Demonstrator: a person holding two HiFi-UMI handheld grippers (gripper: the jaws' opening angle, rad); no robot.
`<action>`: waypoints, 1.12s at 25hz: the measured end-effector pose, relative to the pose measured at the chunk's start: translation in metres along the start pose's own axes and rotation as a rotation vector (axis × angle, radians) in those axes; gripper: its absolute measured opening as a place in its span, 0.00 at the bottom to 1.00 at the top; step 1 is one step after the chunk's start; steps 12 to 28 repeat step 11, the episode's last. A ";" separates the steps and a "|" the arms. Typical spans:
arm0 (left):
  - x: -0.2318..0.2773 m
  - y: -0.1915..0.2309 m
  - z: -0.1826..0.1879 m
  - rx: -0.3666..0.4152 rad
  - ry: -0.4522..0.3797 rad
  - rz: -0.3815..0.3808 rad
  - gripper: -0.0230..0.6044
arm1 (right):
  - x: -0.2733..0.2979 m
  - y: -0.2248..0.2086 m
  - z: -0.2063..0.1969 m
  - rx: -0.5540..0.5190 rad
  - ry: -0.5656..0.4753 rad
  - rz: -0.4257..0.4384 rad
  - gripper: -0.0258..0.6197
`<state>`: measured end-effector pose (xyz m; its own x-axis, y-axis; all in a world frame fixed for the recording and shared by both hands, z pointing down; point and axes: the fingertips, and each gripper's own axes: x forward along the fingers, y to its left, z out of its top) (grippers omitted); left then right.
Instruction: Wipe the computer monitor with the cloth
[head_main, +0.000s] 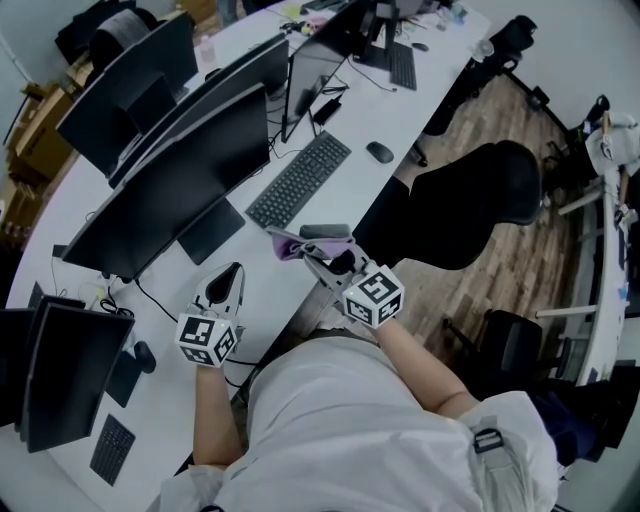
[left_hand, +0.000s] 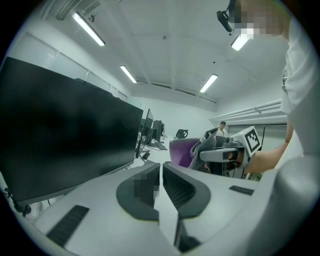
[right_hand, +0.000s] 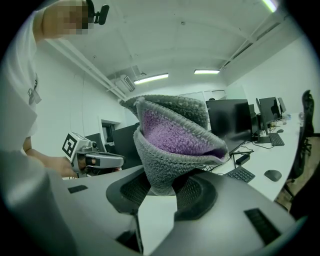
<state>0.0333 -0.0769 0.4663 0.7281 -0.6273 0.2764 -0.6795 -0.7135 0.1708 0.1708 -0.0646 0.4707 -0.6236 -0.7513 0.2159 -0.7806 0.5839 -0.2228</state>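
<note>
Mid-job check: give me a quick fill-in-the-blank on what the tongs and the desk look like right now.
The right tongs are shut on the ____.
The left tongs are shut and hold ____.
On the desk, the mouse lies beside the ____.
Missing: cloth; nothing; keyboard.

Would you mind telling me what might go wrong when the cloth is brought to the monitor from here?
1. The right tongs pinch the cloth by one bunched fold, with the rest standing loose; it might slip out under wiping pressure.
2. The monitor stands unbraced, with the left tongs shut, empty and apart from it; a firm push might tilt it.
</note>
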 end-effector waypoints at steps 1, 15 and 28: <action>0.002 0.000 0.001 0.001 0.000 -0.002 0.04 | 0.000 -0.001 0.001 0.000 -0.001 -0.002 0.23; 0.013 0.000 0.002 0.003 0.006 -0.015 0.04 | -0.002 -0.012 0.002 0.001 0.006 -0.021 0.23; 0.013 0.000 0.002 0.003 0.006 -0.015 0.04 | -0.002 -0.012 0.002 0.001 0.006 -0.021 0.23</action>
